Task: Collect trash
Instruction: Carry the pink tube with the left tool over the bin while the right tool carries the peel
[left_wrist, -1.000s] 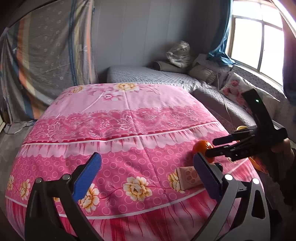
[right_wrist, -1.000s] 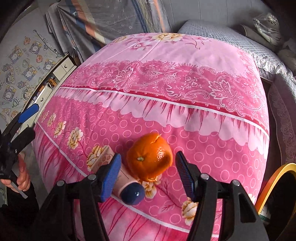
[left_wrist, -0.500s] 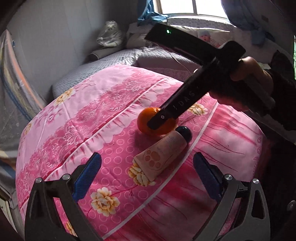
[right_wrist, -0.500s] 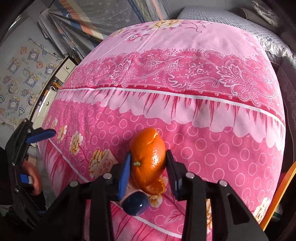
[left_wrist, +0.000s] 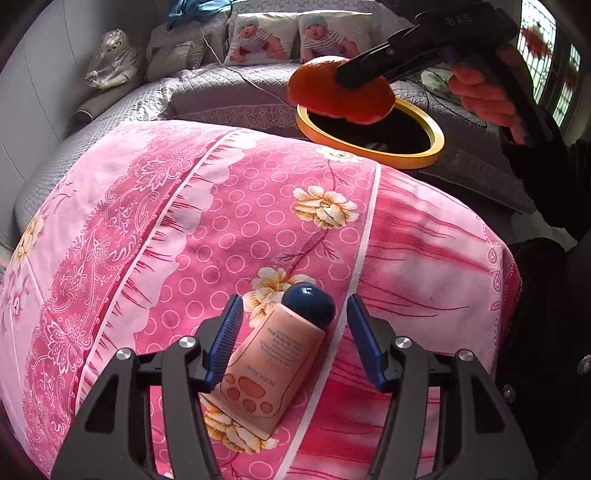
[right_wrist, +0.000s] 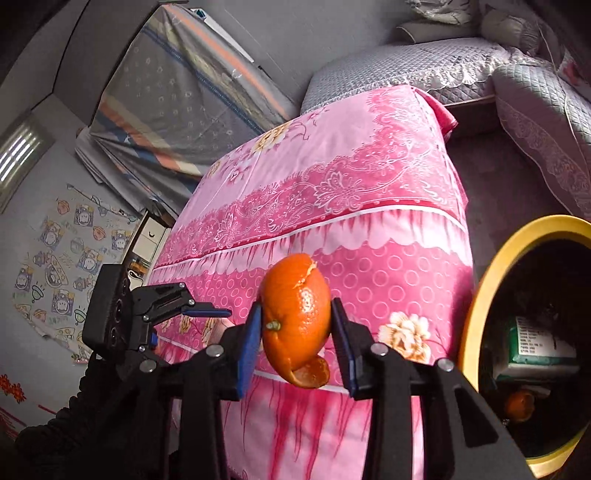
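Right gripper (right_wrist: 295, 328) is clamped on the peel (right_wrist: 297, 317), both pads pressed flat against its sides, a loose flap curling out below. You have it lifted clear of the quilt (right_wrist: 369, 206), near the bin (right_wrist: 480, 302) but short of it in the right wrist view; from the left wrist view the peel (left_wrist: 340, 92) hangs at the near edge of the yellow rim (left_wrist: 369, 151). Whether it is truly over the opening you cannot tell from either angle.

Left gripper (left_wrist: 293, 338) points down at the tube (left_wrist: 273, 365), which lies flat on the quilt (left_wrist: 184, 221), dark cap (left_wrist: 308, 302) away from you. Its jaws are closing with the tube between them. The left pad sits just beside the tube's edge; the right pad is apart from it, so no grip yet.

Step in hand, as it reads: drop-off for the peel, pick-up for the tube, both at once.

Bin already holds a green packet (right_wrist: 535, 347) and another orange scrap (right_wrist: 519, 406).

Next moves call for:
- Right: carry the peel well inside the rim before you open, since the flap could snag the edge.
- Left: the tube lies askew between the pads. Square up or expect it to twist as they meet. Soft quilt gives under pressure, so the pads may pinch fabric too; lift slowly and check.
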